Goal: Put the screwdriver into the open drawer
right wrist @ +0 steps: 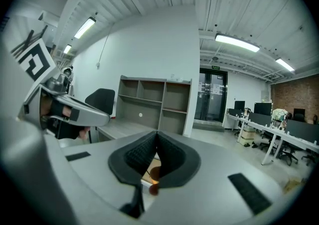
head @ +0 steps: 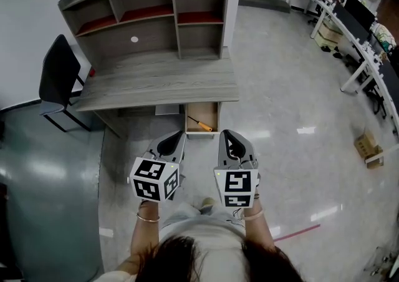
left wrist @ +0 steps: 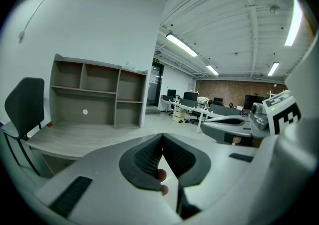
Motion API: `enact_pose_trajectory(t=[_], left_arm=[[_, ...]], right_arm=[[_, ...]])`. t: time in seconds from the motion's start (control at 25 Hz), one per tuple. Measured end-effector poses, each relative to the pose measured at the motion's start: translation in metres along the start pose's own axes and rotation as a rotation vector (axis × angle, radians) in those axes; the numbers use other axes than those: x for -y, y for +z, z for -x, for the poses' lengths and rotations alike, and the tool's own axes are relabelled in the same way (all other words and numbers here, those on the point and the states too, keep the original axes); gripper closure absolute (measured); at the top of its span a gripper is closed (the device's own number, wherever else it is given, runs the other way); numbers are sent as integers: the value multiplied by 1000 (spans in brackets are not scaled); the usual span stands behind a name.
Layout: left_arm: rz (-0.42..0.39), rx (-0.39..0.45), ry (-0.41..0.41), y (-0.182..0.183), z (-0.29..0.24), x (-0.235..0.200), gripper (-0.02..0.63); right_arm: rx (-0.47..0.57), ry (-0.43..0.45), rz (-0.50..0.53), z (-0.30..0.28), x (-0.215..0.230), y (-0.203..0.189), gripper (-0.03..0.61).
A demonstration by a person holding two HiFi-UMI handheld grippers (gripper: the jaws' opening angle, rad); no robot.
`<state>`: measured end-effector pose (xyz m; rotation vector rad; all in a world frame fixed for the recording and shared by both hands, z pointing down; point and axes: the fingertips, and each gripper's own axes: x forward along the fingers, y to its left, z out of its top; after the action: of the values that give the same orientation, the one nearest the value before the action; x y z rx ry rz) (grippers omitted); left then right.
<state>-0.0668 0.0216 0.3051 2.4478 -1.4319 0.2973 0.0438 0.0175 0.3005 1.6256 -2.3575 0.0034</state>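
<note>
Left gripper (head: 177,137) and right gripper (head: 226,134) are held side by side close to the person. Each one's own view shows its ribbed black jaws pressed together with nothing between them. Just beyond their tips a light wooden open drawer (head: 217,118) juts from under the grey wood-grain counter (head: 156,81). The orange-handled screwdriver (head: 201,125) lies slantwise inside it, and only the head view shows that. Farther off, the gripper views alone show white ceiling strip lights (right wrist: 237,42) and a row of white office desks with monitors (left wrist: 189,107).
</note>
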Motion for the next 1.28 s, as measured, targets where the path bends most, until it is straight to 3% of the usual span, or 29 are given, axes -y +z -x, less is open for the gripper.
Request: enact_pose_trajectory(t=[1.28], left_arm=[[-1, -12, -96, -5, 16, -20, 597]], right_arm=[[-40, -63, 0, 4, -30, 5, 552]])
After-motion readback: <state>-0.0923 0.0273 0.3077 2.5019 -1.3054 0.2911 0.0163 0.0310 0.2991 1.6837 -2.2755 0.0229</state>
